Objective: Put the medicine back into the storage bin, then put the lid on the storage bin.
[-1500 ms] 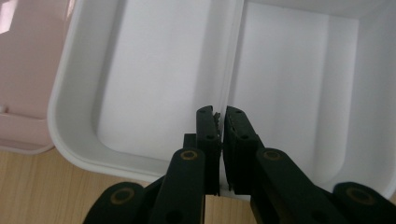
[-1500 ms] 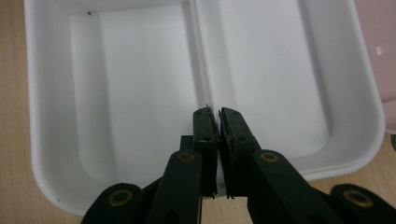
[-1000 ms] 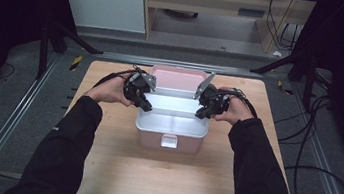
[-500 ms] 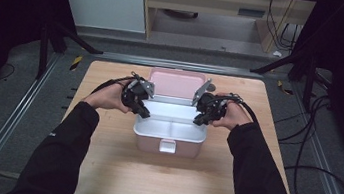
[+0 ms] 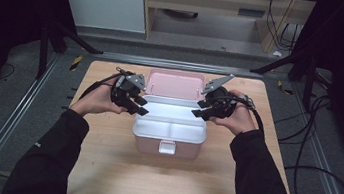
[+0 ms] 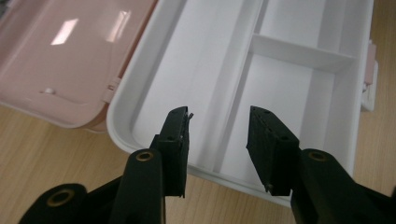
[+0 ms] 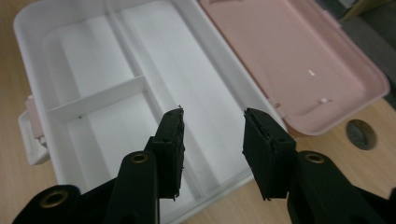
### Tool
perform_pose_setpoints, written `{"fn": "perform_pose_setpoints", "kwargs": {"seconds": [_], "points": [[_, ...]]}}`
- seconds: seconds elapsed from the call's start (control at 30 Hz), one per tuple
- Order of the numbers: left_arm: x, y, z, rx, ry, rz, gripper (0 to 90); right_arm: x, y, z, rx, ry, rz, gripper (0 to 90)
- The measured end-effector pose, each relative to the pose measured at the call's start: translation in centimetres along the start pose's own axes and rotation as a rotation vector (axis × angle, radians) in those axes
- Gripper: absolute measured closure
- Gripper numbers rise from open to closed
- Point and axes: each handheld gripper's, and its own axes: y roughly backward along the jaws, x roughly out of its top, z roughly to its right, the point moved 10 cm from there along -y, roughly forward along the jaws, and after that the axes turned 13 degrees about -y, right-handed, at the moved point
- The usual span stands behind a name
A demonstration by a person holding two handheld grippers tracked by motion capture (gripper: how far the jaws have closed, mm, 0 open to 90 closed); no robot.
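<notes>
A person's left gripper [image 5: 140, 106] and right gripper [image 5: 199, 109], whose jaws have just been opening and hold nothing, flank the ends of the white compartment box [image 5: 169, 125] mid-table [image 5: 100, 168], its pink lid [image 5: 174, 84] laid flat behind, apparently released after seating the tray.

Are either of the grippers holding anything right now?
No. The left gripper and right gripper are both open and empty above the lunch box.

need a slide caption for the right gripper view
Right gripper with open fingers above the empty white tray of a lunch box, its pink lid folded back on the wooden table.
</notes>
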Motion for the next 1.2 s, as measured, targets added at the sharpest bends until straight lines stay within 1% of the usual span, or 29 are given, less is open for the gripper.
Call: {"fn": "perform_pose_setpoints", "kwargs": {"seconds": [0.07,0.1,0.13,0.2,0.27,0.3,0.37,0.4,0.43,0.47,0.5,0.57,0.6,0.67,0.7,0.73,0.77,0.8,0.9,0.97,1.0,1.1,1.13,1.2], "points": [[-0.1,0.6,0.1,0.031,0.027,0.018,54.2,0.3,0.6,0.3,-0.034,-0.033,0.025,53.9],[-0.2,0.9,0.1,0.061,0.050,0.023,51.8,0.4,1.0,0.3,-0.046,-0.047,0.033,52.3],[-0.3,1.0,0.1,0.078,0.059,0.030,48.8,0.6,1.3,0.5,-0.071,-0.078,0.056,51.4],[-0.4,1.4,0.0,0.125,0.087,0.049,45.2,0.6,1.9,0.7,-0.086,-0.097,0.063,50.0],[-0.6,1.6,-0.3,0.167,0.098,0.067,41.0,0.5,2.4,1.1,-0.111,-0.120,0.074,49.4],[-0.8,1.7,-0.5,0.187,0.107,0.078,41.0,0.4,2.7,1.3,-0.122,-0.132,0.084,49.1],[-1.2,1.7,-1.2,0.225,0.153,0.092,38.8,0.2,3.1,1.9,-0.136,-0.170,0.116,49.0],[-1.4,1.7,-1.5,0.241,0.170,0.092,37.7,-0.1,3.4,2.4,-0.157,-0.184,0.114,47.8],[-1.6,1.7,-1.8,0.255,0.187,0.093,37.4,-0.3,3.5,2.7,-0.174,-0.188,0.115,47.0],[-1.8,1.6,-2.3,0.271,0.212,0.098,37.1,-0.4,3.7,2.9,-0.179,-0.192,0.118,46.4],[-1.8,1.6,-2.5,0.276,0.224,0.102,36.1,-0.4,3.8,3.2,-0.179,-0.205,0.124,45.2],[-2.0,1.6,-3.5,0.305,0.267,0.120,36.2,-0.4,4.0,3.6,-0.193,-0.212,0.130,43.4],[-2.0,1.6,-3.9,0.312,0.277,0.131,36.3,-0.4,4.0,3.9,-0.203,-0.218,0.136,43.3],[-2.0,1.5,-4.8,0.322,0.306,0.170,35.5,-0.2,4.0,4.5,-0.211,-0.233,0.157,42.4],[-2.1,1.5,-5.2,0.332,0.312,0.178,35.5,-0.2,4.0,5.0,-0.227,-0.252,0.169,42.3],[-2.2,1.4,-5.6,0.343,0.320,0.181,35.1,-0.2,3.9,5.4,-0.234,-0.265,0.171,41.8],[-2.3,1.3,-6.0,0.348,0.341,0.188,34.9,-0.1,3.8,5.7,-0.243,-0.271,0.175,42.1],[-2.3,1.2,-6.3,0.346,0.351,0.192,34.8,-0.1,3.7,6.2,-0.261,-0.277,0.179,41.9],[-2.3,0.9,-7.5,0.365,0.375,0.197,34.4,0.1,3.3,7.1,-0.270,-0.297,0.192,41.1],[-2.2,0.7,-8.3,0.378,0.407,0.215,34.9,0.3,2.9,7.7,-0.270,-0.313,0.212,40.3],[-2.2,0.5,-8.5,0.377,0.406,0.214,35.1,0.4,2.6,8.1,-0.272,-0.328,0.225,40.8],[-2.1,-0.3,-9.3,0.384,0.422,0.210,35.8,0.6,2.0,9.0,-0.277,-0.349,0.248,40.6],[-2.0,-0.4,-9.6,0.387,0.422,0.211,35.7,0.8,1.8,9.3,-0.274,-0.364,0.262,40.7],[-1.8,-0.7,-10.1,0.398,0.433,0.212,36.4,1.1,1.6,9.8,-0.273,-0.375,0.281,41.0]]}}
